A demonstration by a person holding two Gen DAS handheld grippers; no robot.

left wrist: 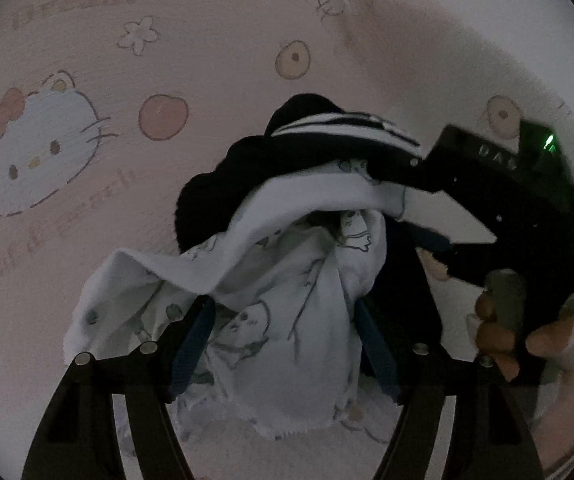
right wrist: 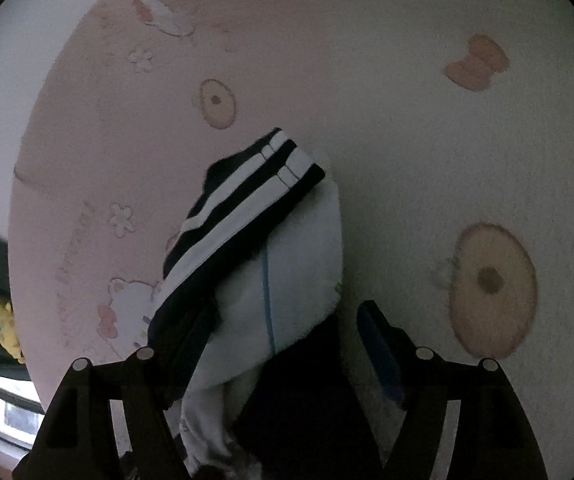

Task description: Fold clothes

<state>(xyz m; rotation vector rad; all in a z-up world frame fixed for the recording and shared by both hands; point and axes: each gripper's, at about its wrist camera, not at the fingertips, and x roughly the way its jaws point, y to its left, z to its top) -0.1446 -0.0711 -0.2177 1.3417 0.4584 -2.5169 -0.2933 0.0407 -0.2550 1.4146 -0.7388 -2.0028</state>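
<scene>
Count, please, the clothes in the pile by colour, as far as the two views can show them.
White printed cloth: 1
Dark garment with white stripes: 1
Plain white garment with a blue line: 1
Total: 3 that can be told apart; more may be hidden in the pile.

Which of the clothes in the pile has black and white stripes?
The dark garment at the far side of the pile has white stripes; the white cloth nearer the grippers shows little drawings instead.
</scene>
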